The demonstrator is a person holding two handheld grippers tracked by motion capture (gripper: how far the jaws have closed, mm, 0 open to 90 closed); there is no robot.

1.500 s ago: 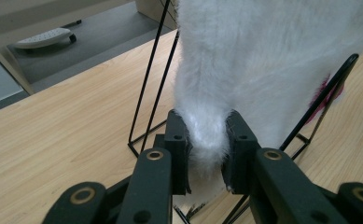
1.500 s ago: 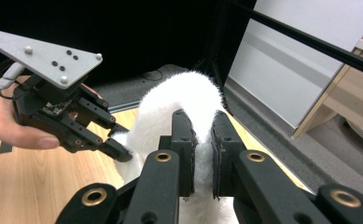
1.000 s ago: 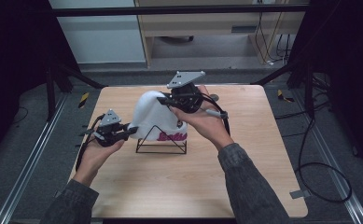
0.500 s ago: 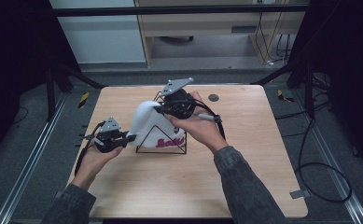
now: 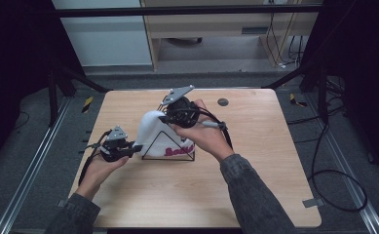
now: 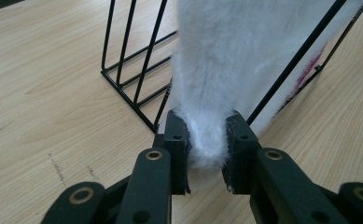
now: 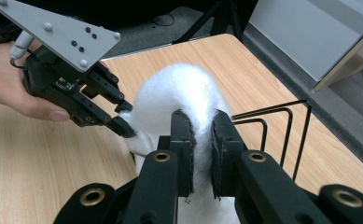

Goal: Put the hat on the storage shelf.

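The white towel (image 5: pixel 154 130) is draped over the black wire rack (image 5: pixel 169 146) at table centre, its length running from 8 o'clock, where the left gripper (image 5: pixel 129 147) pinches its low end, up to 1 o'clock, where the right gripper (image 5: pixel 166 117) clamps its crest.

White fluffy cloth (image 5: pixel 154 130) draped over black wire rack (image 5: pixel 169 147), pink lettering showing.

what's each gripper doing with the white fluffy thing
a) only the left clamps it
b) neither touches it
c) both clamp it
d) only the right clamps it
c: the left gripper is shut on the lower end of the fluffy thing by the wire rack, and the right gripper pinches its top.
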